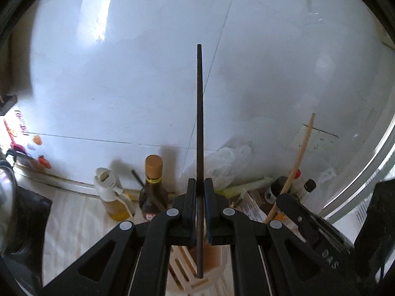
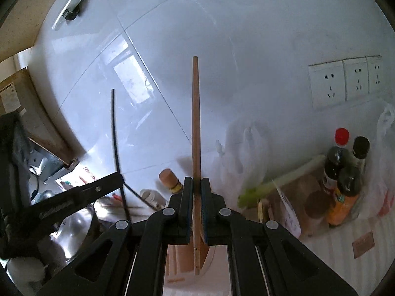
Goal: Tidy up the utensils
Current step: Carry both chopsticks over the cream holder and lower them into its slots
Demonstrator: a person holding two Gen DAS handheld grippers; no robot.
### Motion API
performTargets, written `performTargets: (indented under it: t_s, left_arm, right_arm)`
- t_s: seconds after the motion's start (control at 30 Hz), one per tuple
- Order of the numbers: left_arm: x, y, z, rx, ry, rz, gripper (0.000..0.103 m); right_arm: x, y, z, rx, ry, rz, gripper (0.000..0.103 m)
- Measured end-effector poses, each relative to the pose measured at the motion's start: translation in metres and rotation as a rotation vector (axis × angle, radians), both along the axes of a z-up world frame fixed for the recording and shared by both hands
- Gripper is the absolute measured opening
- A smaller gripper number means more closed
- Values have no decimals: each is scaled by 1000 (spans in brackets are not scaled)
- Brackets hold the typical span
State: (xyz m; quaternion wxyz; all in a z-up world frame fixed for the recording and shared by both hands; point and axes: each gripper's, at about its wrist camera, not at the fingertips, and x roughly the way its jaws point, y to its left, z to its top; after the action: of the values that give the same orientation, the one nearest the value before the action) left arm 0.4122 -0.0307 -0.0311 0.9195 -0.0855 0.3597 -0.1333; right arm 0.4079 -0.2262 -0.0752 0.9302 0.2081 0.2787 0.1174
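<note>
My left gripper (image 1: 200, 185) is shut on a long dark chopstick (image 1: 199, 113) that stands upright, its lower end over a cream slotted utensil holder (image 1: 182, 268). My right gripper (image 2: 195, 185) is shut on a wooden spatula (image 2: 195, 123), handle up, its flat blade (image 2: 197, 254) low over the same holder (image 2: 217, 261). The spatula's handle (image 1: 300, 153) shows at the right of the left wrist view. The dark chopstick (image 2: 114, 128) and the left gripper (image 2: 74, 194) show at the left of the right wrist view.
A white tiled wall fills both views. Sauce bottles (image 1: 153, 185), an oil bottle (image 1: 112, 194), plastic bags (image 1: 222, 162) and a green leek (image 2: 279, 180) stand along the counter's back. Dark bottles (image 2: 345, 172) and wall sockets (image 2: 343, 81) are at right. A steel pot (image 2: 76, 227) is at left.
</note>
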Motion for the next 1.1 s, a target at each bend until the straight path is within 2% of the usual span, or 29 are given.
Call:
performTargets:
  t_s: [0.4,0.63,0.93,1.1]
  left_arm:
    - [44,-2,-27,-37,-12,-46,4]
    - [52,-2,-49,-33,4,-74,4]
    - [53,-10,-59,-19,-3,-109,4]
    - [46,-10,-69,-29,29,-129,4]
  right_arm:
    - [13,12,-31,-13,-43,-20,6]
    - [4,12,-47,-4,-60,-23,6]
    - [-11,16,-55,-7,-81,4,6]
    - [-24,17,-61,-8,-71,43,7]
